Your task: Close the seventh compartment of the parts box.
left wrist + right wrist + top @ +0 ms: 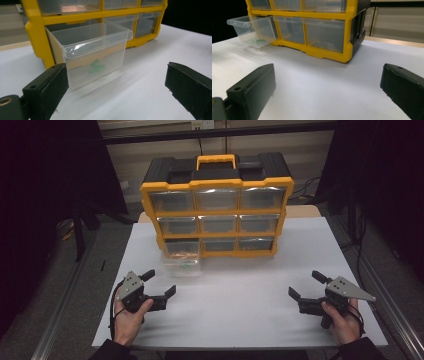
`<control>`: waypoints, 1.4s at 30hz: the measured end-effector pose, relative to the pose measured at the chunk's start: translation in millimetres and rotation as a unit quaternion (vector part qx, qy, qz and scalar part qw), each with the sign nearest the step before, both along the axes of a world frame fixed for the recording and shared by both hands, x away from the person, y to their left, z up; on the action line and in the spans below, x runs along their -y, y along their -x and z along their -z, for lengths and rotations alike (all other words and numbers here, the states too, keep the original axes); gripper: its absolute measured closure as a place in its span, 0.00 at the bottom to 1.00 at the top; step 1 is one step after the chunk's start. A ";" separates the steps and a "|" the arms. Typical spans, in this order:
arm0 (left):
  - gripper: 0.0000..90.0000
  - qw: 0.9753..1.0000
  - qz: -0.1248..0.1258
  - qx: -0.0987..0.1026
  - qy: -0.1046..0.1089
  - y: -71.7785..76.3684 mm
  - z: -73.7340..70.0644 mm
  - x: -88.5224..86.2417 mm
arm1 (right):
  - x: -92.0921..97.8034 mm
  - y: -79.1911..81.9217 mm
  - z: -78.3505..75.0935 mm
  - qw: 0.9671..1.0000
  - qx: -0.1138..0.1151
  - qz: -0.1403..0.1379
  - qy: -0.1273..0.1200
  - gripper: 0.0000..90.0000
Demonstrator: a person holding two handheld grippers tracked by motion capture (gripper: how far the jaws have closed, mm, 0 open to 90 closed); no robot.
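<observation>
Clear plastic drawer [93,53], pulled out of the bottom-left slot of the yellow-and-black organizer [217,210], small green pieces [96,67] on its floor; just ahead of the left tool [162,283], between its spread jaws, not touched. Right tool [306,284]: released, jaws wide apart, nothing held, low over the white table [240,290], drawer well off to its far left.

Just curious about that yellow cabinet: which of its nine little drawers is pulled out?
The bottom-left drawer of the cabinet. It juts forward over the table toward the left gripper, with small green pieces inside; the other eight sit flush.
</observation>
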State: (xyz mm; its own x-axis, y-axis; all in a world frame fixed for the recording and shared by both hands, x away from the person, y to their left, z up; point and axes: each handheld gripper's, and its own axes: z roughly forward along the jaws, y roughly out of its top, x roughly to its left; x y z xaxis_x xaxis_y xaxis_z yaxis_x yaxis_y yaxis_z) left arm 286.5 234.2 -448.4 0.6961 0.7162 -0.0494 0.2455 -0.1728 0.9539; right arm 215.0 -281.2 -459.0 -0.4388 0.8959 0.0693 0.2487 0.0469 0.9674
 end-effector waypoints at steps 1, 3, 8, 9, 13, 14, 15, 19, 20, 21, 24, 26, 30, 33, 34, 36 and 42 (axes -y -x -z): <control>0.05 1.000 -0.003 0.004 -0.004 -0.6 -0.1 2.7 | 0.3 0.1 0.0 1.000 0.001 0.000 0.000 0.00; 0.05 1.000 0.003 0.002 -0.013 -2.5 -0.9 7.0 | 0.6 1.2 -0.1 1.000 0.001 0.000 0.000 0.00; 0.05 1.000 0.020 0.009 -0.015 -4.6 -3.4 19.4 | 1.2 2.4 -0.2 1.000 0.002 -0.003 0.001 0.00; 0.05 0.999 0.025 0.013 -0.021 -5.4 -3.6 21.7 | 1.4 2.3 -0.2 1.000 0.002 -0.003 0.002 0.00; 0.12 0.999 0.024 0.030 -0.033 -6.7 -3.2 30.4 | 1.0 2.0 -0.1 1.000 0.001 -0.001 0.001 0.00; 0.16 0.999 0.026 0.024 -0.031 -7.2 -3.0 32.1 | 0.9 1.8 -0.1 1.000 0.001 -0.002 0.002 0.00; 0.16 0.999 0.028 0.018 -0.032 -7.7 -2.8 33.5 | 0.8 2.0 -0.2 1.000 0.000 -0.001 0.002 0.00; 0.35 0.999 0.036 0.019 -0.031 -8.3 -1.5 36.1 | 0.8 1.7 0.2 1.000 0.001 -0.001 0.000 0.00; 0.38 0.999 0.040 0.017 -0.029 -8.5 -1.1 36.7 | 0.8 1.7 0.2 1.000 0.001 -0.001 0.000 0.00; 0.44 0.998 0.045 0.017 -0.028 -8.9 -0.6 37.0 | 0.8 1.7 0.2 1.000 0.002 -0.002 0.001 0.00; 0.55 0.998 0.049 0.020 -0.034 -10.7 0.8 38.1 | 1.0 2.0 0.0 1.000 0.001 -0.002 0.002 0.00; 0.60 0.998 0.047 0.019 -0.038 -11.1 1.5 38.8 | 0.9 1.9 0.0 1.000 0.000 -0.002 0.002 0.00; 0.72 0.998 0.053 0.020 -0.035 -12.8 3.2 38.9 | 0.7 1.9 0.1 1.000 0.000 -0.001 0.002 0.00; 0.81 0.998 0.044 0.016 -0.049 -14.5 2.9 36.8 | 0.9 2.1 0.1 1.000 0.000 -0.002 0.002 0.00; 0.85 0.998 0.045 0.014 -0.047 -15.2 3.6 37.3 | 1.0 2.1 0.0 1.000 0.000 -0.002 0.002 0.00; 0.90 0.997 0.053 0.008 -0.054 -16.4 4.1 37.1 | 0.8 2.0 0.1 1.000 0.000 -0.001 0.002 0.00; 1.00 0.996 0.067 -0.002 -0.057 -22.0 8.8 38.8 | 0.7 1.9 0.1 1.000 0.000 -0.001 0.002 0.00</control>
State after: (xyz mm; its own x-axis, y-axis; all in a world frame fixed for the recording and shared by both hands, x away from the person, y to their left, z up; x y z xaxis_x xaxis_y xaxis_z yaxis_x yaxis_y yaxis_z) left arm 308.6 195.4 -457.2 0.7853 0.6187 0.0232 0.2175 -0.3108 0.9252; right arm 213.1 -281.9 -459.2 -0.4409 0.8951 0.0658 0.2481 0.0511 0.9674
